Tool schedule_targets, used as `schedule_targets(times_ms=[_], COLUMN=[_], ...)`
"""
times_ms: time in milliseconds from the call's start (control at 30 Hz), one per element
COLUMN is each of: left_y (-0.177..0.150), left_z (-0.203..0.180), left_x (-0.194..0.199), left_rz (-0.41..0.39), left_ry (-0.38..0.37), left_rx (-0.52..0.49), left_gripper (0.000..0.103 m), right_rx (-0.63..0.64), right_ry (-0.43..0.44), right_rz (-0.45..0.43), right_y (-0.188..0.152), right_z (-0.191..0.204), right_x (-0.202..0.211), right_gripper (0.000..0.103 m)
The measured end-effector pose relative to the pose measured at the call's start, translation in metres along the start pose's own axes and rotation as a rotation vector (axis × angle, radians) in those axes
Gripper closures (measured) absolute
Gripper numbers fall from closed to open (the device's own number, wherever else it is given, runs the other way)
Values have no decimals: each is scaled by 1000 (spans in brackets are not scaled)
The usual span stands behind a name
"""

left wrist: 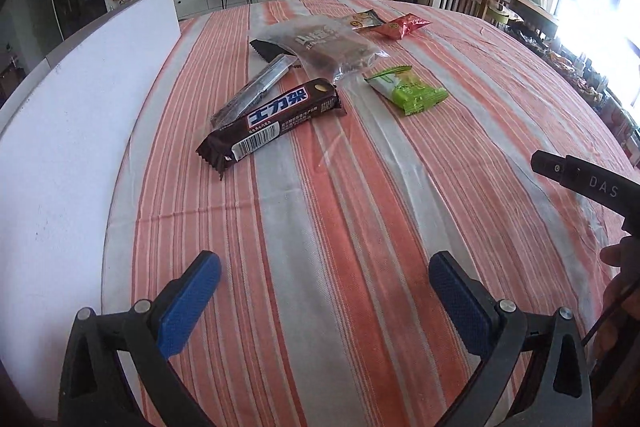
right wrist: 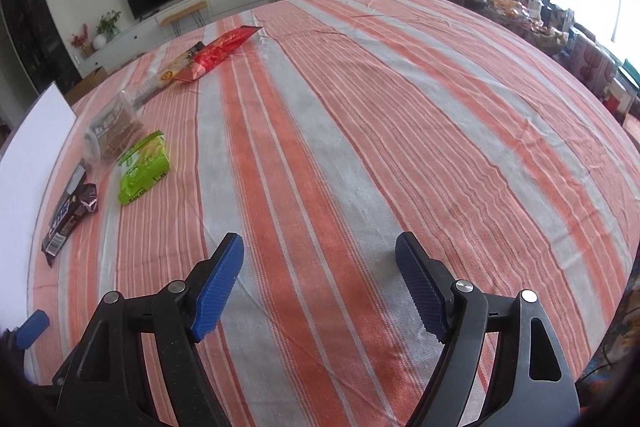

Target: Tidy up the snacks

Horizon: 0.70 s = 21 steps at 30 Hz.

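- Both the left gripper (left wrist: 324, 267) and right gripper (right wrist: 320, 251) hang empty, fingers spread.
- Take the near chocolate bar (left wrist: 272, 123) across its narrow width, avoiding the dark stick (left wrist: 256, 89) touching it.

Ahead of the left hand-held gripper (left wrist: 325, 269), bare striped cloth on the surface (left wrist: 360, 227) runs unobstructed up to the chocolate bar (left wrist: 272, 123). A white board (left wrist: 80, 107) walls off its left side. Beyond the bar, a clear bag (left wrist: 324, 47) and a green packet (left wrist: 408, 89) crowd the far stretch. The right hand-held gripper (right wrist: 320, 255) faces open cloth, with snacks only far to its left.
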State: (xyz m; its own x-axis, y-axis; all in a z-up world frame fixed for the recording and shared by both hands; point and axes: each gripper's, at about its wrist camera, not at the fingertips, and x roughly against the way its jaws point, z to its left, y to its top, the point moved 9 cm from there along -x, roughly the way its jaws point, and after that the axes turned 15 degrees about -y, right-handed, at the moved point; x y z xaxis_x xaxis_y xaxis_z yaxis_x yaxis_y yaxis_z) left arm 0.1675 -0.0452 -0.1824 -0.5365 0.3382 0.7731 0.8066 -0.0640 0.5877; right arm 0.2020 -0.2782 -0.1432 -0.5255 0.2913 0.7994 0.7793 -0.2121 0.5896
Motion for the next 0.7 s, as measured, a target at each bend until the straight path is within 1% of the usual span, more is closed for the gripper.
schedule_targets(times_ms=[100,533,600,700], left_y=[0,1,2,0], left_z=[0,0,0,1], left_x=[-2,-2,-3,-4], left_rz=[-2,-9,1,40], left_ry=[17,17,14,1], left_rx=[-15,-15,-19,-24], left_gripper=[0,0,0,0], right_rx=[23,67,66,67], right_ry=[-22,-51,-49,-50], right_rz=[-2,-5,-4,-5], right_y=[-1,-4,-4,-4], right_z=[2,6,6,6], right_x=[-1,-1,-1,-1], right_gripper=[20,17,16,16])
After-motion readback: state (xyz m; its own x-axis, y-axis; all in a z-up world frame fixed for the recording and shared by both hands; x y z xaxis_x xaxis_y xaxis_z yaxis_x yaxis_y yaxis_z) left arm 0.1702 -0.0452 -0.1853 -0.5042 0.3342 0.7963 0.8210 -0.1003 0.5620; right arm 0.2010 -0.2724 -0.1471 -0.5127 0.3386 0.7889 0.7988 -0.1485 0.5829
